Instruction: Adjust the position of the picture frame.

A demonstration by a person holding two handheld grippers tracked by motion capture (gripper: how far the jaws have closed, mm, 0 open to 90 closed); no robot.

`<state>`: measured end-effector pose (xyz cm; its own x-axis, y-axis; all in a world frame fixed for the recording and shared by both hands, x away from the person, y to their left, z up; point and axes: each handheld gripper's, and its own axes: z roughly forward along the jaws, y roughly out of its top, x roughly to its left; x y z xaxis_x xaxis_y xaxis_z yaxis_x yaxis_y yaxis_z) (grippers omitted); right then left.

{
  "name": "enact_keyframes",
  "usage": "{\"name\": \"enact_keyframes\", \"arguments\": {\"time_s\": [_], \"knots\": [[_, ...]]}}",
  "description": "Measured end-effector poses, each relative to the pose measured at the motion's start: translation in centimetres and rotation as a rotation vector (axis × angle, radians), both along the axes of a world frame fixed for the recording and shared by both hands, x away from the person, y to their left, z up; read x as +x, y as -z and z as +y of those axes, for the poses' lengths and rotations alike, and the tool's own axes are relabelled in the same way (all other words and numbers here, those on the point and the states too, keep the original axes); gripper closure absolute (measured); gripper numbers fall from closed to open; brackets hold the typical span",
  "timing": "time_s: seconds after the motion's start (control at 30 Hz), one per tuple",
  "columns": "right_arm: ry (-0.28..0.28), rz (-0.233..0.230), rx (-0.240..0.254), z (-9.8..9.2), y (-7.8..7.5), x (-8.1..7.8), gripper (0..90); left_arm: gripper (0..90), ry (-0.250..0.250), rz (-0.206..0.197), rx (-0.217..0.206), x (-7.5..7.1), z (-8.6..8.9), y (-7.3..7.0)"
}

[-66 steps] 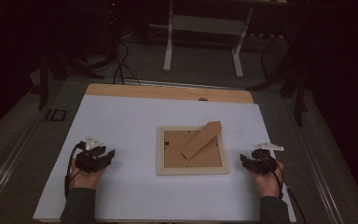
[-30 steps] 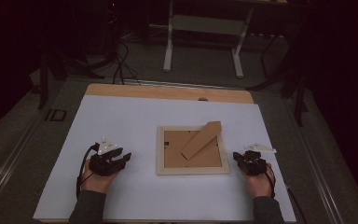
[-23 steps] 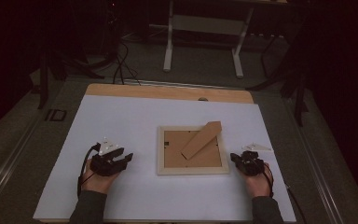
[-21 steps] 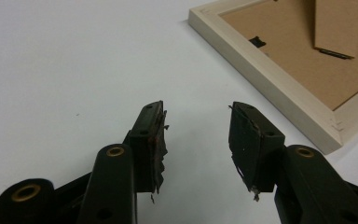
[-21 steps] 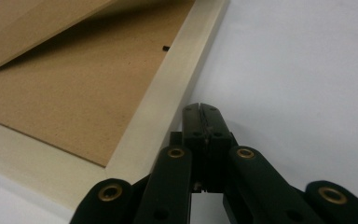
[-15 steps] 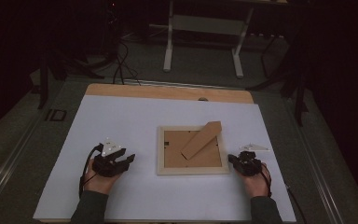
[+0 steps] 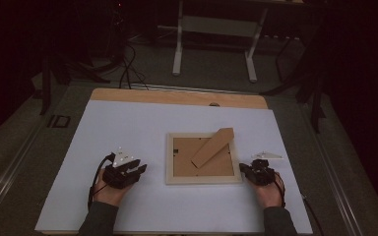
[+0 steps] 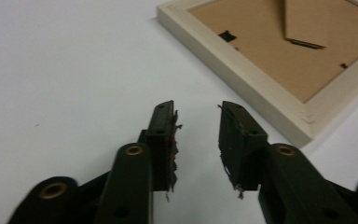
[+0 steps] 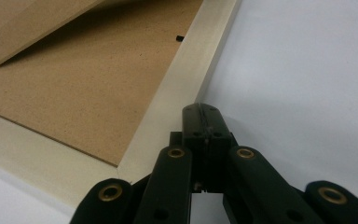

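A pale wooden picture frame (image 7: 203, 181) lies face down in the middle of the white table top, its brown backboard (image 7: 184, 164) up and its stand flap (image 7: 213, 146) slanting across it. My left gripper (image 7: 141, 169) rests left of the frame, apart from it. In the left gripper view its jaws (image 8: 196, 109) stand open with bare table between them; they have just been closing, and the frame's corner (image 8: 303, 126) lies ahead to the right. My right gripper (image 7: 243, 168) is shut, its tips (image 9: 201, 112) against the frame's right rim (image 9: 186, 79) near the lower right corner.
The white sheet (image 7: 128, 123) covers a wooden table whose bare strip (image 7: 177, 96) shows at the back. Beyond it, on the dark floor, stand a metal stand's legs (image 7: 177, 59) and loose cables (image 7: 128, 69). Open white surface surrounds the frame.
Both hands have drifted inward toward the frame. The right gripper's tips have come up to the frame's right rim, and the left gripper has moved a little to the right.
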<state>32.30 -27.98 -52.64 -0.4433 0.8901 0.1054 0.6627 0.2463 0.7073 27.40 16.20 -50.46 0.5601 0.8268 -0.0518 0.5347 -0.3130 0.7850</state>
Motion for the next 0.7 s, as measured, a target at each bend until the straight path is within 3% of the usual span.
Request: {"name": "enact_keyframes", "arguments": {"time_s": [0.17,0.27,0.7], "knots": [[-0.003,0.002,0.003,0.0,0.0,0.0,90.0,83.2,0.037,0.010,0.046,0.0,-0.8,0.4],[-0.005,0.002,0.000,0.1,0.0,0.0,90.0,90.0,0.053,0.017,0.047,-0.1,-1.0,0.4],[-0.022,0.007,0.004,0.6,0.0,0.0,90.0,90.0,0.135,0.028,0.059,-0.4,-2.8,0.7]]}}
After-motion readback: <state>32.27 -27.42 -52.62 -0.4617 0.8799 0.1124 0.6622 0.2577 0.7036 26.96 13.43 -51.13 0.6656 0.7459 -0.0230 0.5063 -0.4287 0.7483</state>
